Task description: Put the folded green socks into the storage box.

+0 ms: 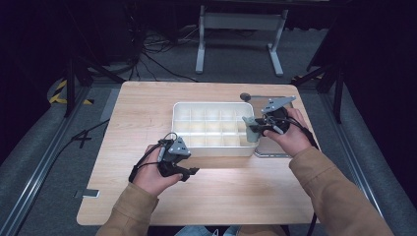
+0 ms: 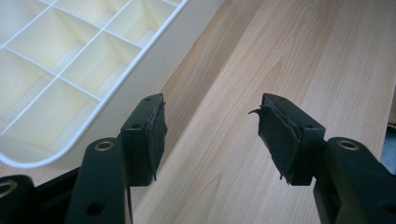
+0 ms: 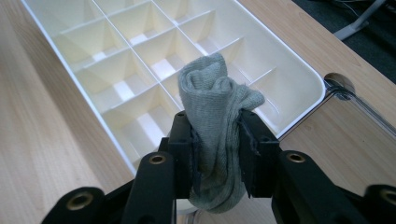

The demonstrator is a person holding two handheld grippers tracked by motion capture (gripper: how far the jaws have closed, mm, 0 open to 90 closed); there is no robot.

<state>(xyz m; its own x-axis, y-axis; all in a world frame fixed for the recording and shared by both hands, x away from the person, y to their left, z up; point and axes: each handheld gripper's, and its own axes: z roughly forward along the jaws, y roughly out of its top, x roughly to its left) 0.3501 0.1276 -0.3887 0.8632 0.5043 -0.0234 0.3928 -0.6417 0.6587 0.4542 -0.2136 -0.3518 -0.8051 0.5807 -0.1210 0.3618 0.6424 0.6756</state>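
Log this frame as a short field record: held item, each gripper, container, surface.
held item: rolled grey cloth
right gripper: shut on the cloth, over the tray's right end
left gripper: open, nothing between its jaws, beside the tray's near wall
container: white divided tray, visible compartments bare
surface: wooden table

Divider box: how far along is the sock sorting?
Done: rolled grey sock picked up, clamped in the right gripper over the box's right end. In hand: carrying it to a compartment. Left: place it; every visible compartment is empty. Left gripper is open, idle.
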